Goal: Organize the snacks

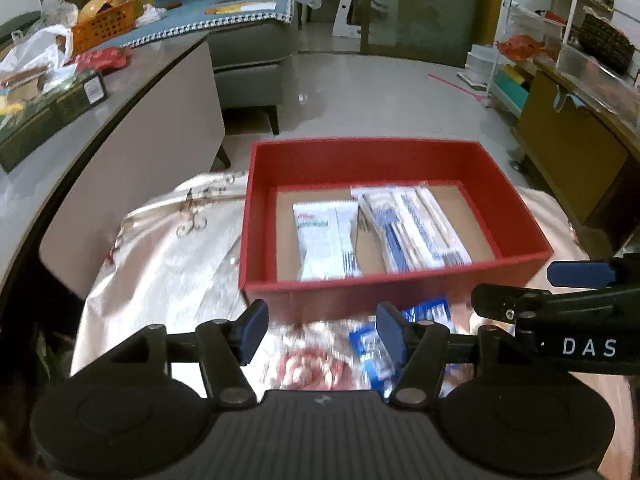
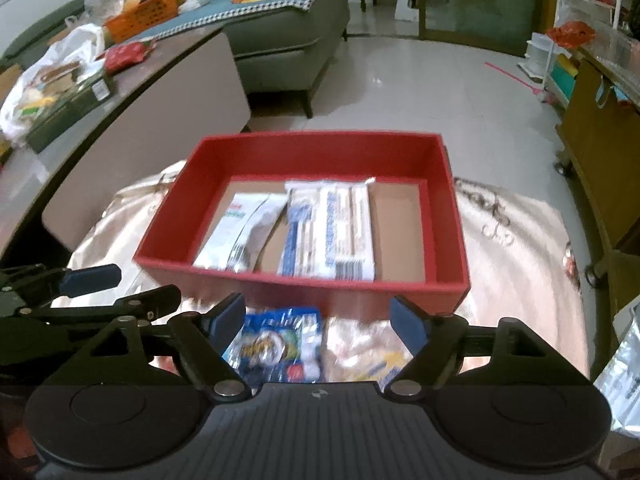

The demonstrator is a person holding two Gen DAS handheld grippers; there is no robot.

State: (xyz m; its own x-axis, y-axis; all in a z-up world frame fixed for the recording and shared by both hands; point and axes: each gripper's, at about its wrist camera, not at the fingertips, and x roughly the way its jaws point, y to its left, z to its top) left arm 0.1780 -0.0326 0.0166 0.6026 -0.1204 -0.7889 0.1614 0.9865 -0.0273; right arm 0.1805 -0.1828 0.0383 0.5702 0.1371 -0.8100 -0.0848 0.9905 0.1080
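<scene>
While both views are motion-blurred, the red box (image 1: 394, 284) is seen standing on a cream embroidered cloth (image 1: 168, 248) that covers the counter. Inside the box, two packets are laid flat on the cardboard floor: a white packet with green print (image 1: 326, 236) on the left and a larger white-and-blue packet (image 1: 414, 230) just beside it on the right; the right part of the floor is left bare.

The left claw (image 1: 322, 334) is held spread, low over the cloth just in front of the box's near wall, and nothing is gripped between its blue pads. A red-and-white wrapper (image 1: 310, 368) lies below the gap, and a blue packet (image 1: 370, 350) is partly hidden behind the right pad; print is too blurred to read.

The right claw (image 2: 320, 328) is likewise spread and holds nothing. In its view a blue snack packet (image 2: 280, 346) lies on the cloth close to the left pad, and a pale packet with yellow print (image 2: 368, 354), probably another snack, lies beside it toward the right pad. Each claw is seen at the edge of the other's view, close alongside.

A cluttered side counter (image 1: 132, 80) with bags and an orange basket (image 1: 104, 26) is visible on the left.
</scene>
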